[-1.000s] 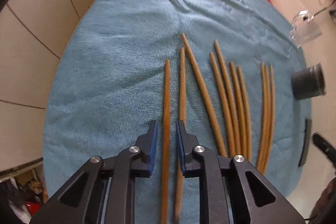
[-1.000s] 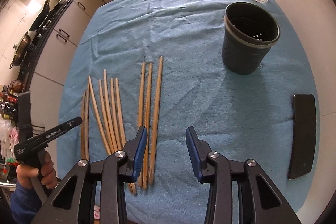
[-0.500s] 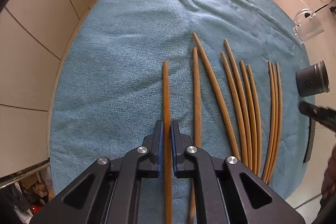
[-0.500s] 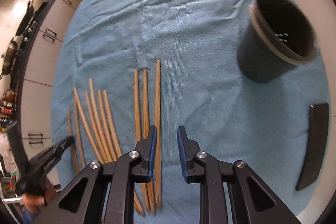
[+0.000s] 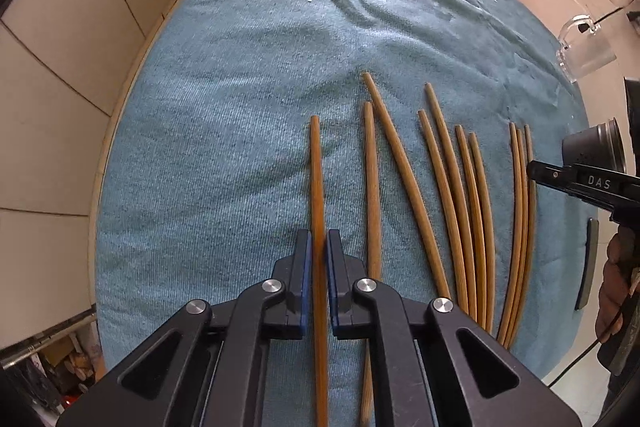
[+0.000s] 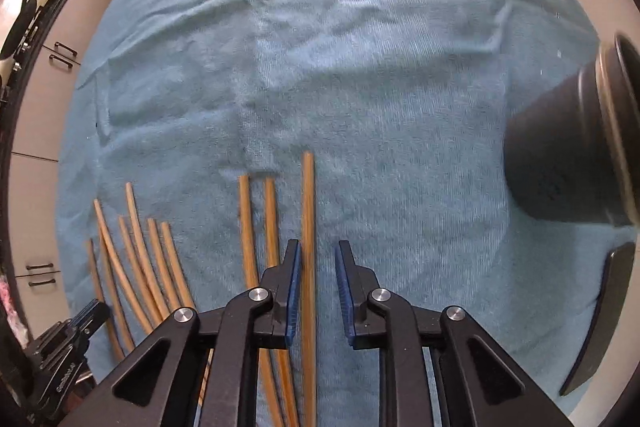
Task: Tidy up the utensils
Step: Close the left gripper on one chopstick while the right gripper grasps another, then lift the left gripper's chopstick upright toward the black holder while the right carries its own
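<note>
Several wooden chopsticks lie side by side on a blue towel (image 5: pixel 240 87). My left gripper (image 5: pixel 319 251) is shut on the leftmost chopstick (image 5: pixel 316 179), which runs between its blue pads. In the right wrist view a group of three chopsticks lies under my right gripper (image 6: pixel 318 257). Its jaws stand narrowly apart and straddle the rightmost chopstick (image 6: pixel 308 203), which lies close to the left pad with a gap to the right pad. A dark cup (image 6: pixel 568 155) stands at the right, also seen in the left wrist view as the dark cup (image 5: pixel 596 147).
A glass mug (image 5: pixel 584 55) stands beyond the cup. A flat dark object (image 6: pixel 600 319) lies near the towel's right edge. More chopsticks (image 6: pixel 136 259) fan out to the left. Cabinets (image 5: pixel 60 47) lie below the table's left edge.
The left jaws closed on the leftmost chopstick. The right gripper came down and leftward over the group of three chopsticks, and its jaws narrowed around the rightmost one.
</note>
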The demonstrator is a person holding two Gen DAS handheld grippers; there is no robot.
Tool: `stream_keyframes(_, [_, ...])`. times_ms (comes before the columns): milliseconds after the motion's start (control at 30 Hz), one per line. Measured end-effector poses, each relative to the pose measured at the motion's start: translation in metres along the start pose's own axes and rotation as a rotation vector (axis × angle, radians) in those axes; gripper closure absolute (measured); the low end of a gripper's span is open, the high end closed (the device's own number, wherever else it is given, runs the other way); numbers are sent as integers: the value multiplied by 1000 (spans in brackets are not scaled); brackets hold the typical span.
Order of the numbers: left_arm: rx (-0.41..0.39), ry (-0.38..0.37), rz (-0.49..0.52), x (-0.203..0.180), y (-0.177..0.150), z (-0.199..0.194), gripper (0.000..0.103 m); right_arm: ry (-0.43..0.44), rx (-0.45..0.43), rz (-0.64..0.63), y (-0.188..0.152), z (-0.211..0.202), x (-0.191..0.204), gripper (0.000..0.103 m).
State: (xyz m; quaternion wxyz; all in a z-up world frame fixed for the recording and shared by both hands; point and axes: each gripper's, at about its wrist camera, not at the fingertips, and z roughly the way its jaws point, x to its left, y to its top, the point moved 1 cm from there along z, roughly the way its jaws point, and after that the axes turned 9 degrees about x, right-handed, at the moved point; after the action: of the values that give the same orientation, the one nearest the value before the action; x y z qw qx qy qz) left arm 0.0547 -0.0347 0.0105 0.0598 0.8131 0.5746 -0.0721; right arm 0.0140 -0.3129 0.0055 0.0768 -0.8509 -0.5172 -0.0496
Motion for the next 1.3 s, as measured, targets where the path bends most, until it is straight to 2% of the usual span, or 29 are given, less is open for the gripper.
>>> stream_keyframes(100, [-16, 8, 22, -2, 1, -1, 96, -54, -13, -43, -1, 1, 9, 96])
stream_keyframes(267, [-43, -75, 14, 6, -1, -9, 96, -6, -39, -31, -9, -4, 4, 96])
stream_keyframes(467, [-131, -140, 17, 15, -8, -47, 97, 52, -156, -25, -38, -44, -4, 96])
stream_keyframes(667, [-234, -151, 62, 10, -19, -91, 97, 78, -296, -22, -70, -95, 6, 96])
stream_keyframes(833, [-293, -169, 114, -1, -25, -114, 97, 86, -382, 6, -91, -117, 0, 96])
stream_keyframes(1033, [-329, -170, 156, -17, -28, -124, 97, 88, -442, 11, -118, -136, -6, 96])
stream_keyframes(1300, [-375, -161, 155, -36, -36, -142, 97, 112, -498, -43, -131, -150, -10, 96])
